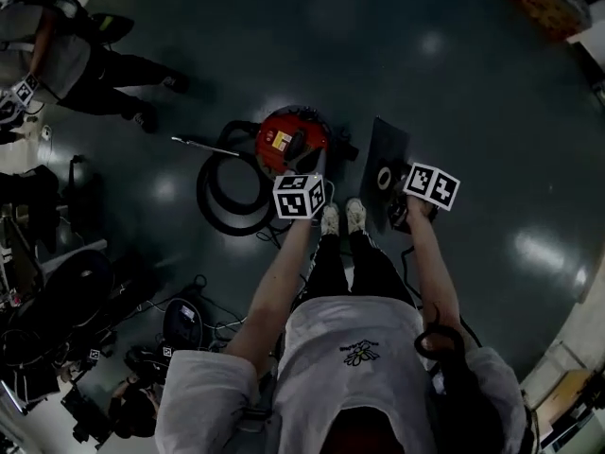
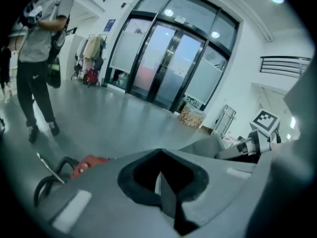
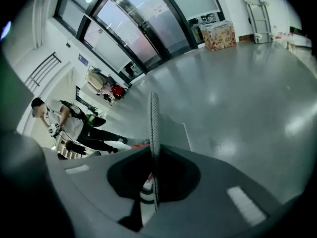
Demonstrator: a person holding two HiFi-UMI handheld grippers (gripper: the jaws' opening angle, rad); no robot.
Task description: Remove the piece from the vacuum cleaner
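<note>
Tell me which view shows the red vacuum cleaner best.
The head view: the vacuum cleaner shows nearly whole from above, its hose coiled beside it. The left gripper view catches only a red sliver low on the left; the right gripper view, barely a red speck.

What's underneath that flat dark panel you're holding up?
Under the panel held by the right tongs, only dark glossy floor shows around it; whatever lies directly beneath is covered.
</note>
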